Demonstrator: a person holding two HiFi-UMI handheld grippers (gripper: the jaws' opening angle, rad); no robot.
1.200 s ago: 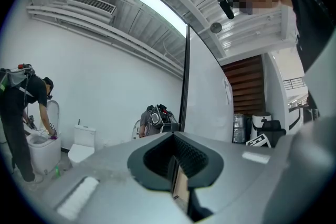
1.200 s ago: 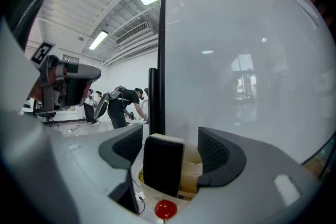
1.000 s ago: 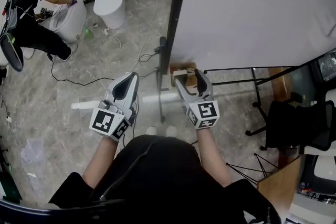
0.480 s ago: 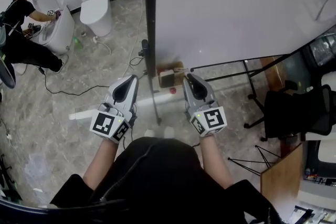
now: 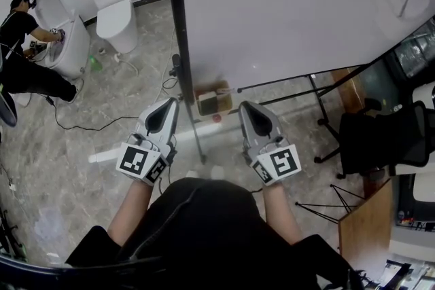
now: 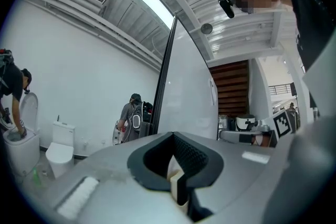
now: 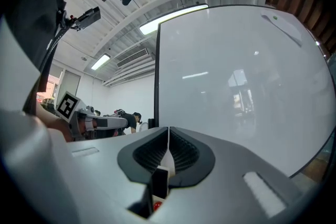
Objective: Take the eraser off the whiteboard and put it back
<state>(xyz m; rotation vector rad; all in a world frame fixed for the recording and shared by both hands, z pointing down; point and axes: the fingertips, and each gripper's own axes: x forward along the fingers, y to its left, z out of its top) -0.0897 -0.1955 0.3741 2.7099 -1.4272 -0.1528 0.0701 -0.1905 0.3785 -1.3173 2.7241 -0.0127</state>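
Tan on its body and dark on one face, the eraser [image 5: 212, 100] sits against the lower edge of the whiteboard [image 5: 292, 10], just beside the black frame post [image 5: 178, 44]. So it lies on the board, as the task sentence wants it at the end, but one moment cannot tell whether the task put it there. It is small in the head view and its exact shape is not clear. I judge it to be light and stiff in the body, with a soft felt face. Probably a magnet keeps it on the board, so it should come off with a short straight pull, and it would not break if it drops. The best place to take hold is on two opposite hard sides of the body, not on the felt, which gives way and lets the pads slip. A small red thing [image 5: 217, 117] lies just below it. The right tongs [image 5: 247, 106] are near the eraser but apart from it; they have just been closing and now stand pressed together with nothing between them. The left tongs [image 5: 171, 102], on the other side of the post, are also closed together and empty, above the grey floor [image 5: 81, 146].
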